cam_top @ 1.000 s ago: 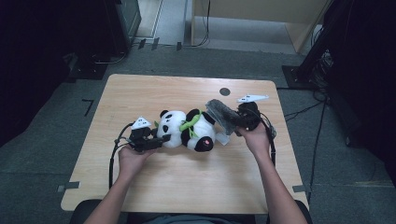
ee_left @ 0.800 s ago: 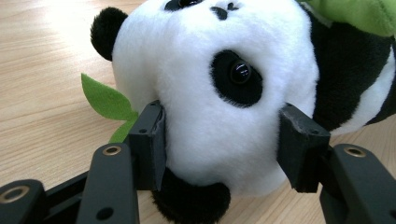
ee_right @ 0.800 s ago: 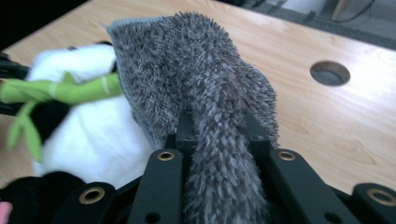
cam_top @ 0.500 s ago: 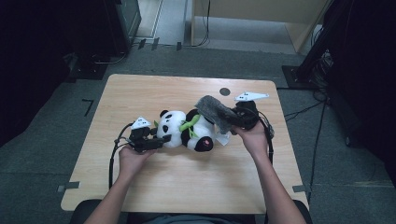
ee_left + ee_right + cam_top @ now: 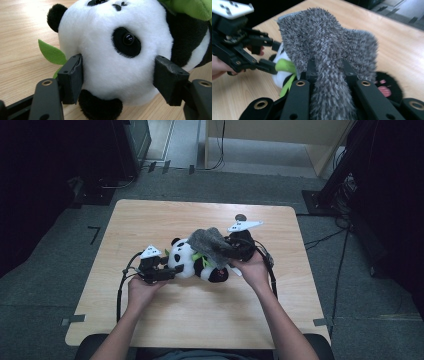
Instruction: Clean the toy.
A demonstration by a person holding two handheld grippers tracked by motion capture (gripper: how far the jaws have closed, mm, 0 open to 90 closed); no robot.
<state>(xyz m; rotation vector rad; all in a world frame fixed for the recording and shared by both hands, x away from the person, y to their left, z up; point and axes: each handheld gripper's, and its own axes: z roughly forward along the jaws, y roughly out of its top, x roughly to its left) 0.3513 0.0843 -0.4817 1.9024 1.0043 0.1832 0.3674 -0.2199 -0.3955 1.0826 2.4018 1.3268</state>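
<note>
Grey cloth drapes over panda on table.

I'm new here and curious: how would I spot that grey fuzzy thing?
Find the wooden table, then the plush panda lying at its middle. The grey cloth drapes over the panda, pinched in the right gripper; it alone is shaggy and grey.
</note>
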